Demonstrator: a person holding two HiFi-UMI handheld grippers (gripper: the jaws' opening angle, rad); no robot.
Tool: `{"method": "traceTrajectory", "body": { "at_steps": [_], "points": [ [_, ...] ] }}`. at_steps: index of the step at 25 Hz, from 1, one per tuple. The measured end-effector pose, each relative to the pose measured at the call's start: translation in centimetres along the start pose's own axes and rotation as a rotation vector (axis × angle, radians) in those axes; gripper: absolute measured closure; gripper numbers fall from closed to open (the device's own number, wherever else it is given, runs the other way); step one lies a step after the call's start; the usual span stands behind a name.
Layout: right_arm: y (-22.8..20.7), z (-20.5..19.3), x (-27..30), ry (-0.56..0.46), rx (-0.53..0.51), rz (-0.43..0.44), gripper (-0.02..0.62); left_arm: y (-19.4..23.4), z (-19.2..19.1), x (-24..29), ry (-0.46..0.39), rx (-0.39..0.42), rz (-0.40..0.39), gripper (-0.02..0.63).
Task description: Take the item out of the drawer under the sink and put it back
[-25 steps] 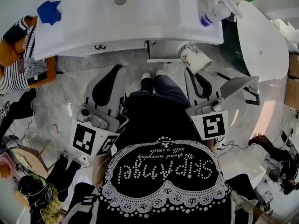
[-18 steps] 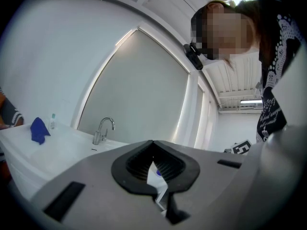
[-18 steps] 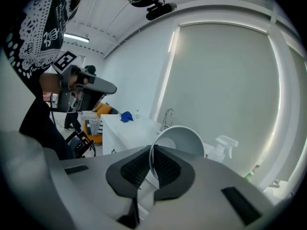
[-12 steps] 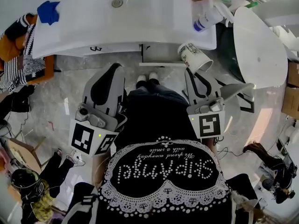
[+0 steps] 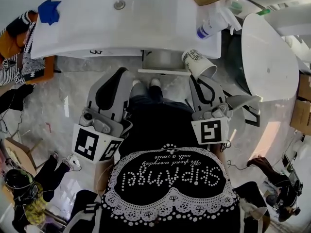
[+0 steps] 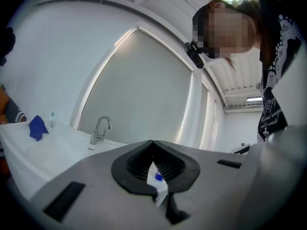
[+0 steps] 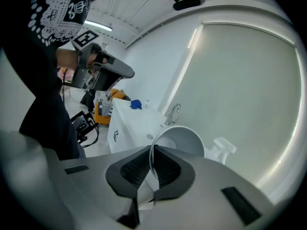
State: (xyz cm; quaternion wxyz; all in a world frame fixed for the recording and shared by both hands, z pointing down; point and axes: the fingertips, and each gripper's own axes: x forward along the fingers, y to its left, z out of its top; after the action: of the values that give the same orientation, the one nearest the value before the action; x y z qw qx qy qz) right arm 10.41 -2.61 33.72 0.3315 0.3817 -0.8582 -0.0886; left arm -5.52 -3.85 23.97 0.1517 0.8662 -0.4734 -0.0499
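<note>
Right tongs (image 7: 152,147) nipped narrow on the rim of a white paper cup (image 7: 184,140): one pad inside the mouth, one outside, the cup wall between them. From the head view, the paper cup (image 5: 198,63) sits at the very tip of the right tongs (image 5: 195,76), tilted, printed side up, mouth turned down and towards the person. It hangs over the floor (image 5: 73,101), just right of the drawer (image 5: 163,72), which stands pulled out from under the bench (image 5: 146,33) edge. The cup is outside the drawer and clear of the bench top. The right hand carries its tongs angled somewhat downward, towards the bench front. Left tongs (image 6: 153,143) closed, tips meeting, nothing gripped; only a spray bottle (image 6: 158,177) on the far side shows through the slit. In the head view the left tongs (image 5: 122,72) are held about level, pointing at the bench front, left of the drawer and well apart from the cup. On the bench: tap (image 6: 100,128), blue cloth (image 5: 50,11), spray bottle at the right end.
</note>
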Motion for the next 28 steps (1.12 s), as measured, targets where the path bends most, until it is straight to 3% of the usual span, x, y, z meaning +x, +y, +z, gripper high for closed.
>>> {"method": "traceTrajectory", "body": {
  "at_steps": [8,28],
  "points": [
    [0.3,-1.2,1.8,0.036,-0.143,0.036,0.571,0.4,0.4,0.5,-0.005,0.006,0.029,0.603],
    [3.9,-4.3,6.6,0.094,-0.323,0.211,0.571,1.9,0.7,-1.1,-0.017,-0.003,0.100,0.603]
  ]
}}
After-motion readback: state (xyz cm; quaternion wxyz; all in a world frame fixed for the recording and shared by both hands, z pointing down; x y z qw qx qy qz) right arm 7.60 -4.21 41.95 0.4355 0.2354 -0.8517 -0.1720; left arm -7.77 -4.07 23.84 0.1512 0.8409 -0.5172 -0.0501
